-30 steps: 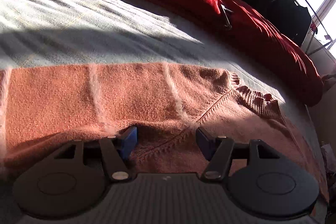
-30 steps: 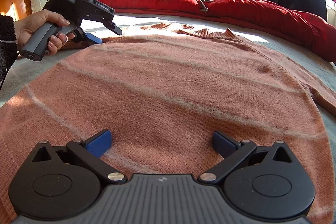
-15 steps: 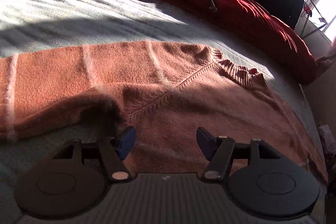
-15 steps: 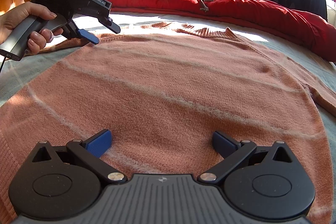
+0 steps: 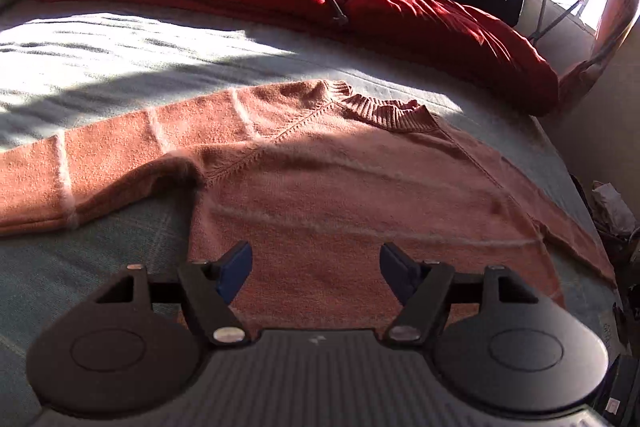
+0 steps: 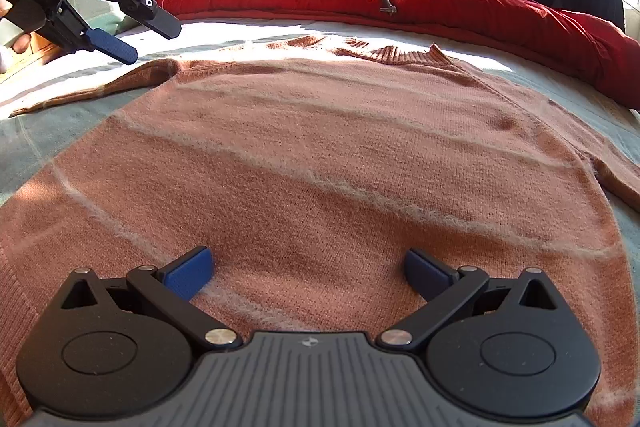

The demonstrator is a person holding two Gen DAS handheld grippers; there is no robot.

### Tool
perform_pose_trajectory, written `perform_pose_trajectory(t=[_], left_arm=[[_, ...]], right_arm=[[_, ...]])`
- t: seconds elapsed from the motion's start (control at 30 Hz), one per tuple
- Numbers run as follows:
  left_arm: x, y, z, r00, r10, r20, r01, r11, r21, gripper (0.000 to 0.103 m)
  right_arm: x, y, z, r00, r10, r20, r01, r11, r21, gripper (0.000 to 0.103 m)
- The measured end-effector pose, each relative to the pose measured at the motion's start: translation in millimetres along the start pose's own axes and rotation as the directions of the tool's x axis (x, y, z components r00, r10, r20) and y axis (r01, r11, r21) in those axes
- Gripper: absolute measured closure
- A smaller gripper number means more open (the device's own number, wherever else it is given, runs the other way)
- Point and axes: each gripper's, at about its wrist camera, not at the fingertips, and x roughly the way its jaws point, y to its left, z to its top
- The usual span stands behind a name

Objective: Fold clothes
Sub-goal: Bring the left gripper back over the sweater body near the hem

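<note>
the orange sweater is spread flat on the bed, collar at twelve o'clock, ready for folding. nothing is gripped: the left gripper is opening, the right gripper is held wide above the hem.

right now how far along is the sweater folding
Barely started. Done: the orange sweater lies spread flat on the bed, one sleeve stretched out sideways. In hand: nothing; the left gripper hangs above that sleeve, jaws opening and empty, and the right gripper sits open near the hem. Left: both sleeves and the body are unfolded.
</note>
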Motion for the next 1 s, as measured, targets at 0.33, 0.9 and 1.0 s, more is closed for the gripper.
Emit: perform_pose_trajectory(t=[0.33, 0.9, 1.0], left_arm=[[33.4, -34.9, -55.0, 0.996, 0.035, -0.082, -0.021, 0.988, 0.156, 0.028], [6.5, -9.9, -99.5, 0.999, -0.047, 0.019, 0.043, 0.981, 0.187, 0.022], [3.0, 0.5, -94.4, 0.996, -0.07, 0.063, 0.058, 0.983, 0.175, 0.019]], right_arm=[[-2.0, -3.8, 0.3, 1.0, 0.023, 0.005, -0.024, 1.0, 0.004, 0.0], [-1.6, -1.8, -4.0, 1.0, 0.015, 0.026, -0.015, 1.0, -0.01, 0.0], [-1.7, -2.3, -5.1, 0.999, 0.019, 0.034, -0.018, 1.0, -0.009, 0.0]])
